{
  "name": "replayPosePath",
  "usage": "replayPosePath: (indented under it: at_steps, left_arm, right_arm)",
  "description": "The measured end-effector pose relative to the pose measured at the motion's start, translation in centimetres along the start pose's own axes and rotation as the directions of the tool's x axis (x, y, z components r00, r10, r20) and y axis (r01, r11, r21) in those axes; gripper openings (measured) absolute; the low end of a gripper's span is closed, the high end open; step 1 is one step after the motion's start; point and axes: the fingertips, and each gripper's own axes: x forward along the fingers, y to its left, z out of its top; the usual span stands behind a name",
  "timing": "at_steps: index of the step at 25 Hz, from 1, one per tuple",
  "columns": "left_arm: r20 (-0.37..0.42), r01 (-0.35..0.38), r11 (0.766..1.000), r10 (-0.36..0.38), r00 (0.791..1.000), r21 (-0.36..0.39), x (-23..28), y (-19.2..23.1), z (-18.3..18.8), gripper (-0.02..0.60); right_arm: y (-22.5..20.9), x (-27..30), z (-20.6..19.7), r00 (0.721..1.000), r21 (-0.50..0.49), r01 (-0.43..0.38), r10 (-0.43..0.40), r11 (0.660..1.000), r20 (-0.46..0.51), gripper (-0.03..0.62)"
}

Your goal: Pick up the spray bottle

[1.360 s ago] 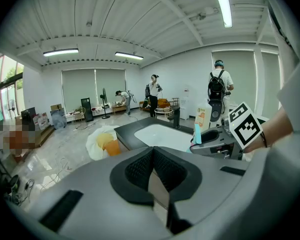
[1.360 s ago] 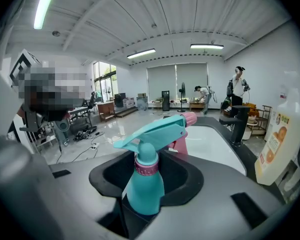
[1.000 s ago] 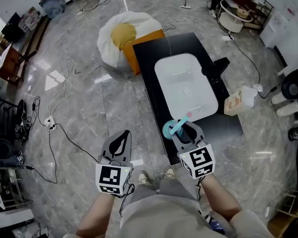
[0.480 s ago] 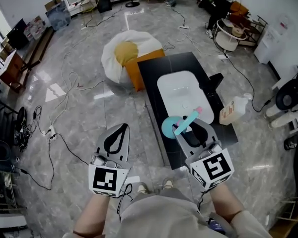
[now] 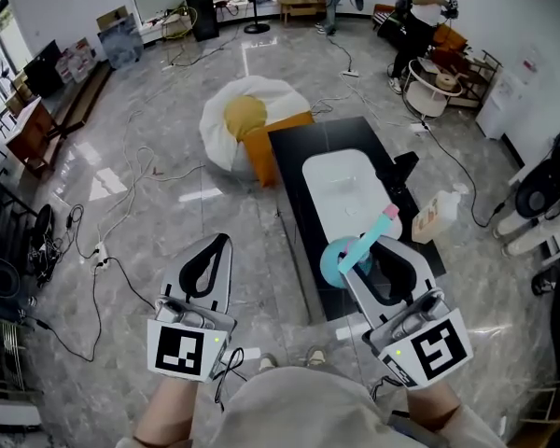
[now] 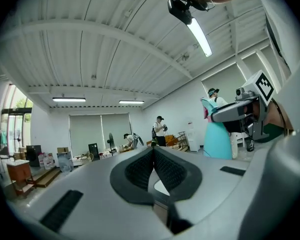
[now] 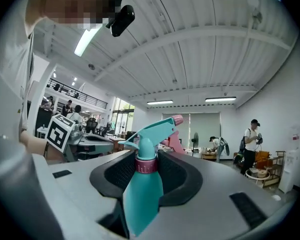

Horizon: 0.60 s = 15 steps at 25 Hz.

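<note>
My right gripper (image 5: 371,255) is shut on the neck of the teal spray bottle (image 5: 353,253), which has a pink nozzle and hangs in the air above the near end of the black table (image 5: 292,180). In the right gripper view the bottle (image 7: 141,189) stands upright between the pads, its trigger head pointing away, with my right gripper (image 7: 147,156) closed round its pink collar. My left gripper (image 5: 221,241) is level to the left over the floor, shut with nothing in it; its pads (image 6: 145,166) meet. From there the bottle (image 6: 217,140) shows at the right.
A white basin (image 5: 341,187) lies on the black table. Beyond it are a white and yellow beanbag (image 5: 243,119) and an orange cushion (image 5: 266,149). A plastic jug (image 5: 434,215) stands on the floor at the right. Cables trail over the floor at the left. People stand at the far wall.
Both grippers have risen, and the spray bottle has gone up with the right one, away from the table's near edge. The left gripper stays shut and empty.
</note>
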Motion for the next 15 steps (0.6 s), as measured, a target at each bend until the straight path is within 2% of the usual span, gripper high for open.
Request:
replayPosePath:
  at_steps: [6,11,15]
  left_arm:
    - [0.023,-0.003,1.0,0.004,1.0,-0.023,-2.4,-1.2,0.7,0.02]
    - [0.009,0.0,0.999,0.0,1.0,-0.032,-4.4,-1.9,0.5,0.02]
    - [-0.027,0.002,0.999,-0.003,1.0,-0.044,-5.6,-2.1,-1.3,0.02]
  right_arm:
    - [3.1,-1.4,0.1,0.999,-0.025,-0.054,0.053,0.998,-0.012,0.161]
    - [4.6,-2.4,-0.9,0.998,0.029,-0.062,0.062,0.998,-0.015,0.16]
    - [5.6,-2.6,-2.1,0.997,0.077,-0.074,0.076,0.994,-0.024,0.16]
